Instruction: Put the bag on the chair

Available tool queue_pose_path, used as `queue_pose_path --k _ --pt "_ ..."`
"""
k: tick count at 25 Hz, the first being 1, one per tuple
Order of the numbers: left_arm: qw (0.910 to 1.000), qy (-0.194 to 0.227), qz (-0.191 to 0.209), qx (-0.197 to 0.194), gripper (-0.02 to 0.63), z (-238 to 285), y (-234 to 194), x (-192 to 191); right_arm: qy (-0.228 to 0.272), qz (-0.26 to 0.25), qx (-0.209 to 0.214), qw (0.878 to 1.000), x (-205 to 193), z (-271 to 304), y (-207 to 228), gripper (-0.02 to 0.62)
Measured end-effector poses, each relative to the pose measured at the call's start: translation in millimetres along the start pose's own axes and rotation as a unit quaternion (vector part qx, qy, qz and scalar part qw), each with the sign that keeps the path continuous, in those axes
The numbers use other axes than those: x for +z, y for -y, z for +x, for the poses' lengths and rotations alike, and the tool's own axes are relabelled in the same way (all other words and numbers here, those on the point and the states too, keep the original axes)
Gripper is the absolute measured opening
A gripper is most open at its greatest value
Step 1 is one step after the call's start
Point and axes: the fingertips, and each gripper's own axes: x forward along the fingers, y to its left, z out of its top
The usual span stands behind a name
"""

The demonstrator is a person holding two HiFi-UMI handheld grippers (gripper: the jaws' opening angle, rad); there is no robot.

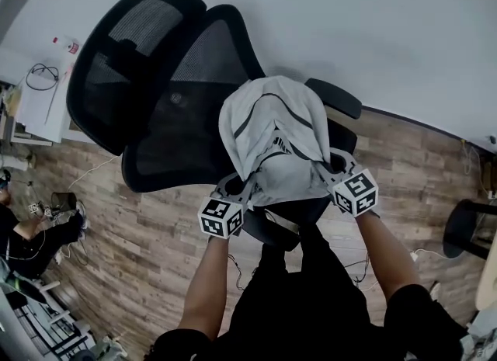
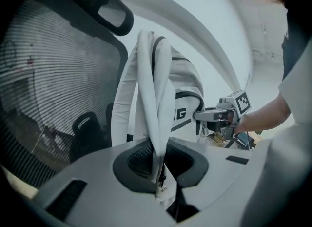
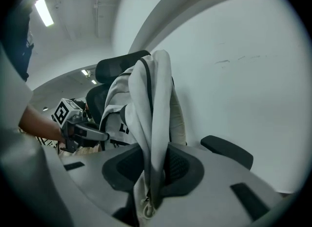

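A white-grey bag (image 1: pixel 272 130) with dark trim hangs over the seat of a black mesh office chair (image 1: pixel 155 103), in front of its backrest. My left gripper (image 1: pixel 233 190) holds the bag's lower left side and my right gripper (image 1: pixel 331 170) holds its lower right side. In the left gripper view, the left gripper (image 2: pixel 158 172) is shut on a folded white strap of the bag (image 2: pixel 153 94). The right gripper (image 3: pixel 150 179) is likewise shut on a fold of the bag (image 3: pixel 153 99). The seat is mostly hidden beneath the bag.
The chair's armrest (image 1: pixel 334 97) juts out to the right of the bag, near a white wall (image 1: pixel 388 33). A dark stool (image 1: pixel 466 227) stands at the right on the wood floor. A seated person (image 1: pixel 19 235) and a cluttered desk (image 1: pixel 39 95) are at the left.
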Motion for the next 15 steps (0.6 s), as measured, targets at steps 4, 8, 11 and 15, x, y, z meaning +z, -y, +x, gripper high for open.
queue_pose_path --k 4,8,11,15 --pt "0.9992 -0.035 -0.013 0.016 0.058 18.3 -18.2 -30.5 -0.036 0.003 0.011 0.999 -31.8 30.6 11.8 0.097" --pt "0.9977 -0.057 -0.019 0.031 0.058 42.0 -35.3 -51.7 -0.062 0.003 0.011 0.998 -56.1 56.0 27.1 0.097" --pt "0.9961 -0.075 -0.026 0.039 0.058 53.6 -44.7 -69.1 -0.079 0.01 0.006 0.997 -72.5 72.4 34.0 0.097" --pt "0.9945 -0.086 -0.037 0.047 0.058 66.6 -51.7 -85.1 -0.097 0.017 -0.001 0.995 -91.6 86.1 43.7 0.097"
